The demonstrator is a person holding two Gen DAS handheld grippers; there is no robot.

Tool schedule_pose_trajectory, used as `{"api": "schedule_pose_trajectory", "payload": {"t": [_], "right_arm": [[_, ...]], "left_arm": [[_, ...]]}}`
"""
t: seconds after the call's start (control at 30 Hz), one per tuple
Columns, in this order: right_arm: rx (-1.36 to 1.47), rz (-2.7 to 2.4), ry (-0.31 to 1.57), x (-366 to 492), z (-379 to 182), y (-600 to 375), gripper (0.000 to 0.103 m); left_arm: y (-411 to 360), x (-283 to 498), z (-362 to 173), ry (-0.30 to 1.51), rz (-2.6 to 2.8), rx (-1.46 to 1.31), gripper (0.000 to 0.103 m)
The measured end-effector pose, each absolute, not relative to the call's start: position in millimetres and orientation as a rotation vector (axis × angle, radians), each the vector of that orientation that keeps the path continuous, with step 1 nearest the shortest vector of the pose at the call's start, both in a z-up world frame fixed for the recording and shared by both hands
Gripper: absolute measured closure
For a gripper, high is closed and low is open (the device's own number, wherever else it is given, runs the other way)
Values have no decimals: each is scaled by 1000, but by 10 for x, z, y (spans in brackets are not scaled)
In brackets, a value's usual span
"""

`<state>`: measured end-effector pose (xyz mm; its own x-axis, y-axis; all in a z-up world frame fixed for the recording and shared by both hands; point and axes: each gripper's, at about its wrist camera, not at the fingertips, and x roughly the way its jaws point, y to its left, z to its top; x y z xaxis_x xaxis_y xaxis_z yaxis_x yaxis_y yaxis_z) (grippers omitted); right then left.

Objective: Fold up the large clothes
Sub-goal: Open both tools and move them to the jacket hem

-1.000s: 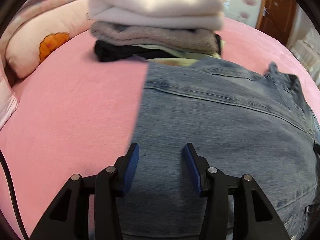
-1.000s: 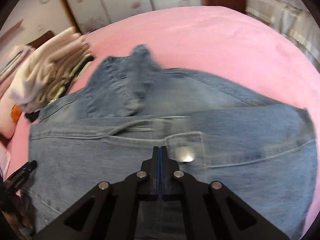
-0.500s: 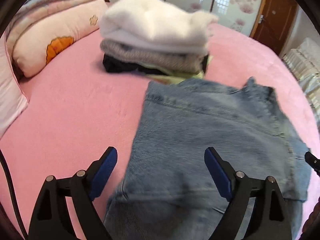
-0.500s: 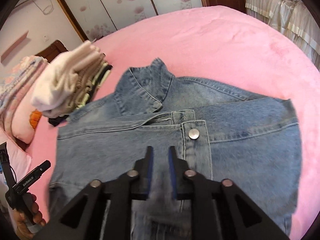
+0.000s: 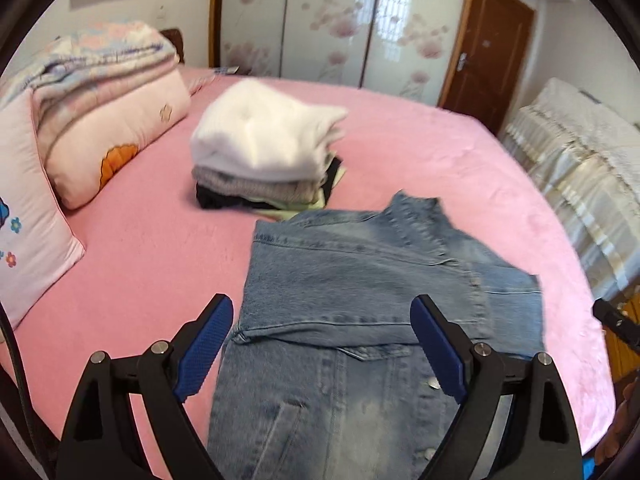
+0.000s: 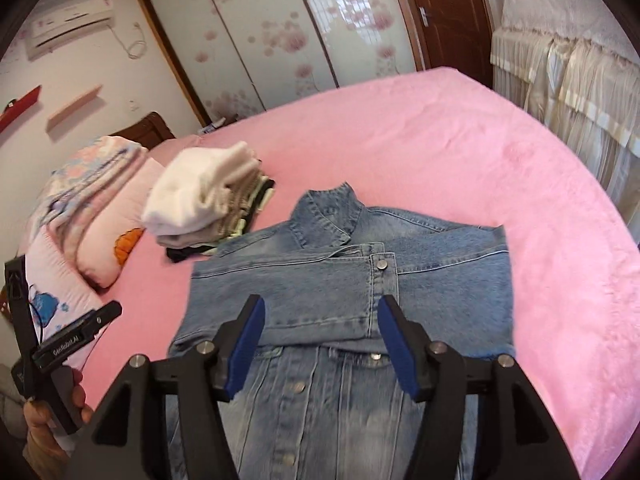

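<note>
Above the pink bed (image 6: 460,152), both the left gripper (image 5: 322,344) and right gripper (image 6: 320,336) have just spread open (nothing between), releasing the folded denim jacket (image 6: 328,280)

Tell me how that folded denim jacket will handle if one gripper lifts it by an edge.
The denim jacket will probably sag and unfold, since its layers only rest loosely on each other. The thick seams and metal buttons suggest it is fairly heavy. The coarse weave should give the pads grip.

This is a bedroom in a home: a big bed with a pink sheet (image 6: 460,152), soft pink pillows (image 5: 116,136), and a tall flowered sliding-door wardrobe (image 5: 340,24).
</note>
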<state>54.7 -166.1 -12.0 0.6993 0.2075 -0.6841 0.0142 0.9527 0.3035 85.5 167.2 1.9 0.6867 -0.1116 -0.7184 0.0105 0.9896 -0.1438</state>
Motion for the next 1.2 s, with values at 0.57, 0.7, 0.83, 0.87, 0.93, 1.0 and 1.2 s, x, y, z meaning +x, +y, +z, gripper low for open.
{"api": "schedule_pose_trajectory", "payload": {"t": [0.57,0.7,0.83,0.87,0.93,1.0,1.2], "right_arm": [[134,28,670,-1141,70,-1741,44],[121,5,679,-1396,-189,-1839,44],[124,-27,710,-1571,-515,-2002,44],[126,-33,726,-1604,-609,-2051,44],[119,-52,760,-1633,-774,-2127,44],[117,-79,801,-1648,-947,-2198,44],[204,-120,930,-1671,-1477,-2528,44]], "left_arm": [[1795,-594,213,760,-158,-116,7],[1878,-660,-168,823,-142,-116,7],[1958,-763,-633,899,-110,-92,7],[1985,-790,-762,918,-103,-86,7],[2046,-830,-986,948,-102,-82,7],[2130,-863,-1191,982,-86,-93,7],[2474,-843,-1756,1096,-41,-207,7]]}}
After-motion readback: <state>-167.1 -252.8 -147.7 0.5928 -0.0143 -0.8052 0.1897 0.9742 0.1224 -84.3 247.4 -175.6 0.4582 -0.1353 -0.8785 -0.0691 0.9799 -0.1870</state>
